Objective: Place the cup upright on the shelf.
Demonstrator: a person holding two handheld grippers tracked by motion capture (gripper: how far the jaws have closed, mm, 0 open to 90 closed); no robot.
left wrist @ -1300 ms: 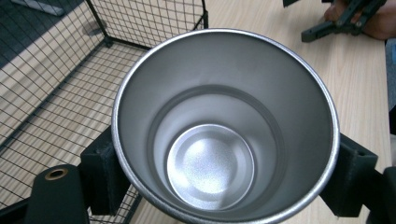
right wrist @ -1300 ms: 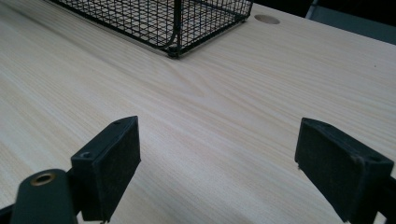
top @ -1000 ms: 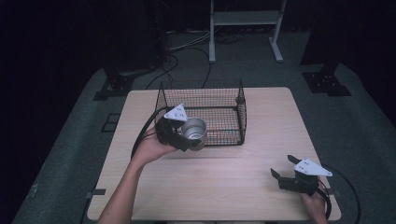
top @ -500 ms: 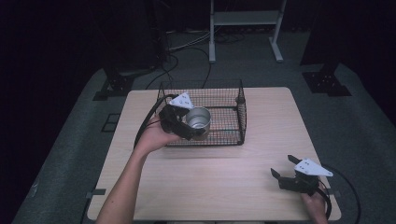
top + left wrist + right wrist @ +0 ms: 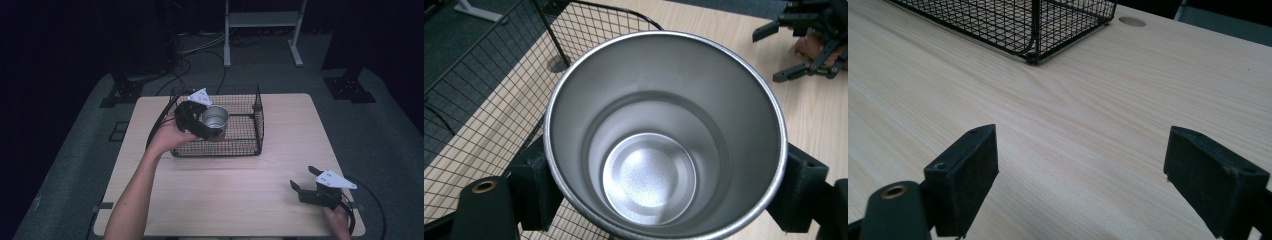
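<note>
While I hold things as they are, going left to right with the wire basket as landmark:

Left gripper: my fingers are clamped on the outside of the metal cup, one on each side of its wall just below the rim.
Metal cup: held in the air over the left part of the wire basket, above its mesh floor, its open mouth facing my left gripper's camera; it is empty and shiny inside.
Wire basket: black mesh, standing on the far half of the table.
Table: pale wood, bare between the basket and my right hand.
Right gripper: well apart from the basket, at the near right corner of the table; my fingers are spread wide with nothing between them.
</note>
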